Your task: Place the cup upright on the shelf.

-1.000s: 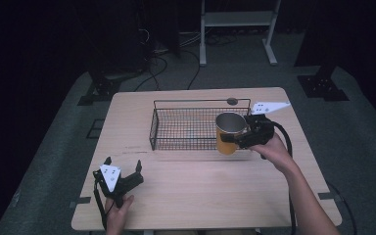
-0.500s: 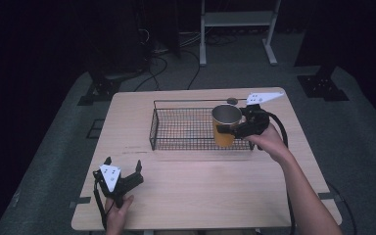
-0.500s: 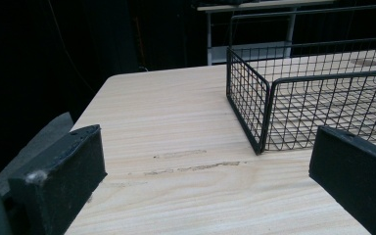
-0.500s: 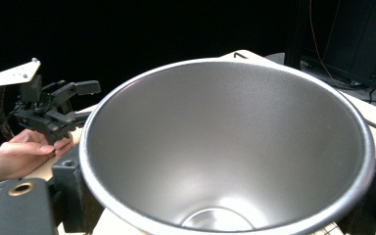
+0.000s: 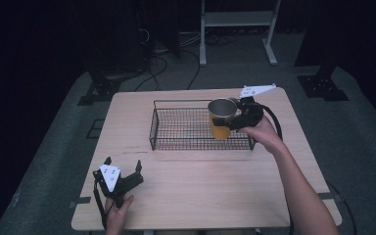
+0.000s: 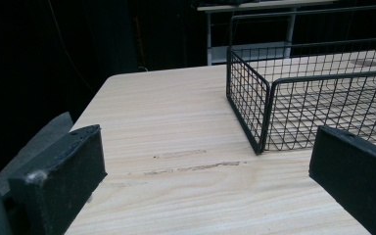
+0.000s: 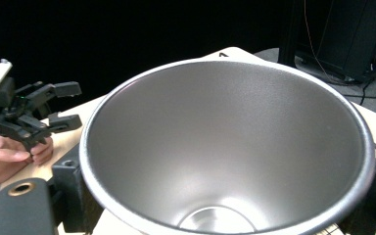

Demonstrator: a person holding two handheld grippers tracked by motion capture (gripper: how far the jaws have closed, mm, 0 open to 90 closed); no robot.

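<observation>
Right gripper [image 5: 236, 120] grasps the cup [image 5: 222, 119] above the basket's [image 5: 176, 145] right end; left gripper [image 5: 123, 172] gapes.

Light wooden rectangular worktop [image 5: 196, 181] with rounded corners, pale grain; a few faint dark scuff marks on its surface near the left front corner of the basket, clearest in the left gripper view. Worktop stands on grey carpeted floor [image 5: 58, 161]. Beyond the far edge: white metal frame stand [image 5: 237, 19] with two upright legs and a crossbar. Black cables [image 5: 176, 46] loop over the floor left of that stand. Black floor bases [image 5: 323, 83] sit off the worktop's far corners. Surroundings dark.
</observation>
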